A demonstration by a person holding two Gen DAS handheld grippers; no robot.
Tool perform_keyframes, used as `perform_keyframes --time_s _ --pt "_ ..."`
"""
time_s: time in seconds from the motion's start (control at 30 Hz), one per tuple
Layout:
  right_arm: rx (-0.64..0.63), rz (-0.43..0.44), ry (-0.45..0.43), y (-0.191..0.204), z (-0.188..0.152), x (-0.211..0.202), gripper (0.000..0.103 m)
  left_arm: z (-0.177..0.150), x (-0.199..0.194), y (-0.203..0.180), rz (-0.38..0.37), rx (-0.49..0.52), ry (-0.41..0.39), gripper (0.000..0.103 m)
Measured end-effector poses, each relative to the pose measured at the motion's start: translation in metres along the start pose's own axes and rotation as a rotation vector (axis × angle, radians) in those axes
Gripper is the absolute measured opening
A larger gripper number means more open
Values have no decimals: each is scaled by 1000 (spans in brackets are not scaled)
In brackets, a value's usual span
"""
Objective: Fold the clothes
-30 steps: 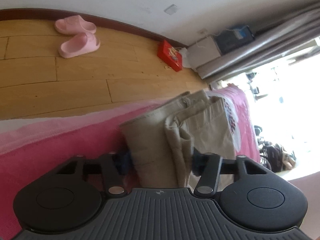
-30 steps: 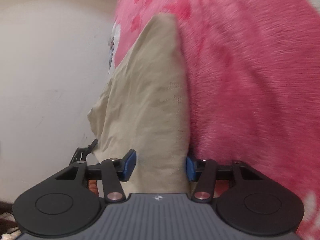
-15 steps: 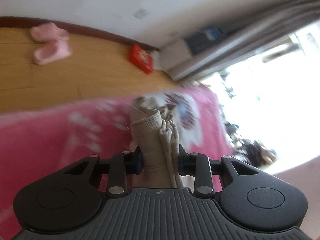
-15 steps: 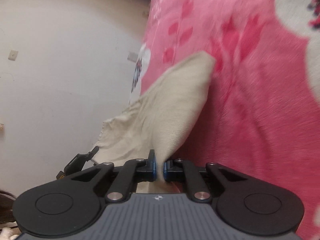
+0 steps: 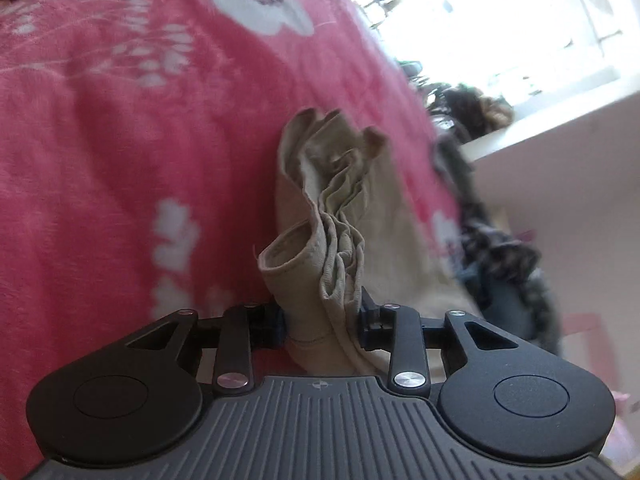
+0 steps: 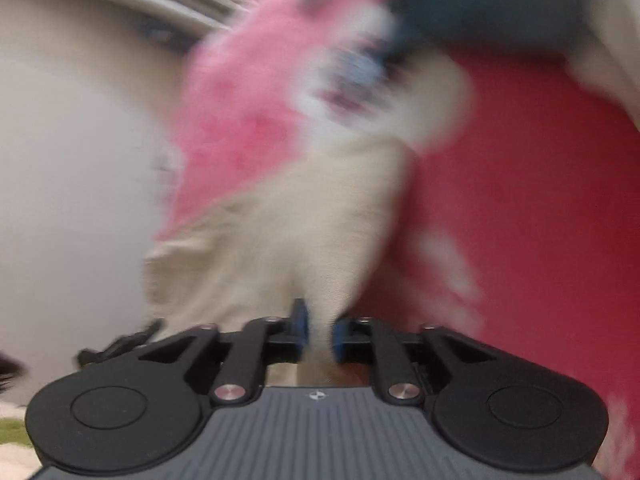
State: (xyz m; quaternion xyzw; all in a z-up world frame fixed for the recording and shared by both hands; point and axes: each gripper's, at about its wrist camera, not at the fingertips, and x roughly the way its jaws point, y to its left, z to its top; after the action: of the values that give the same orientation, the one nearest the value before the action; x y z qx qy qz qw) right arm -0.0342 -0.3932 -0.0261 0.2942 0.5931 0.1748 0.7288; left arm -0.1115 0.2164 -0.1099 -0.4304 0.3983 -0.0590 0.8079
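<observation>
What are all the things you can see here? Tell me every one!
beige garment: one, tan, bunched in folds, lying over the blanket and pinched at two spots
blanket: one, pink with white flower prints, spread under the garment
dark clothing: one heap, grey and dark blue, at the blanket's right edge; too blurred to tell what it is
window: one, bright white, upper right of the left wrist view
wall: one, pale, left side of the right wrist view
left gripper: one, black, closed on a thick bunch of the garment
right gripper: one, black with blue pads, pinching a thin fold; that view is motion-blurred
</observation>
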Motion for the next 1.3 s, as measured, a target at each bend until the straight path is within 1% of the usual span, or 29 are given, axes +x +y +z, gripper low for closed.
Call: perform_keyframes --time_s 0.03,0.1,0.13,0.17,0.23,0.33,0.4,0.47,0.53,0.63,0.7,0.73,0.83,0.9,0.93,1.03,1.1,1.3 --pt "33 -34 10 -12 -5 5 26 3 1 6 -12 -15 19 39" --pt "41 -63 -1 -17 -10 6 41 9 0 12 -16 -28 48 41" --pt "46 -78 -7 -20 -12 7 43 12 -1 15 -17 -34 62 44" --pt "45 -94 -11 -21 -14 6 43 12 -3 13 -4 -12 64 45" --pt "-30 -162 -5 -6 -14 -6 44 11 -7 9 19 26 62 51" --pt "-215 -261 -1 30 -13 -29 44 4 -11 3 37 67 55 52" --pt "-329 -271 -19 58 -10 -42 45 2 -10 1 42 87 49 53" --pt "-412 -227 -38 87 -6 -45 45 3 -9 3 39 93 49 53" --pt "-497 -170 -39 128 2 -28 45 5 -12 2 37 101 51 54" --pt "-668 -87 9 195 9 15 45 6 -25 0 52 152 47 60" --pt "-785 -38 47 236 9 50 45 7 -36 -2 61 188 40 62" --pt "-821 -17 71 256 8 69 45 7 -42 -4 60 203 33 63" --pt "-871 43 117 300 8 115 45 10 -60 -5 54 240 -7 65" --pt "-893 61 125 326 7 143 45 14 -68 -7 41 261 -31 65" --pt "-890 61 133 336 7 155 45 18 -63 -13 28 274 -39 65" --pt "-850 74 141 351 7 181 45 29 -52 -19 -27 310 -26 65" --pt "-811 78 139 349 8 188 45 37 -43 -20 -60 332 -1 65" --pt "-737 57 120 335 13 182 45 58 -4 -30 -60 366 84 65"
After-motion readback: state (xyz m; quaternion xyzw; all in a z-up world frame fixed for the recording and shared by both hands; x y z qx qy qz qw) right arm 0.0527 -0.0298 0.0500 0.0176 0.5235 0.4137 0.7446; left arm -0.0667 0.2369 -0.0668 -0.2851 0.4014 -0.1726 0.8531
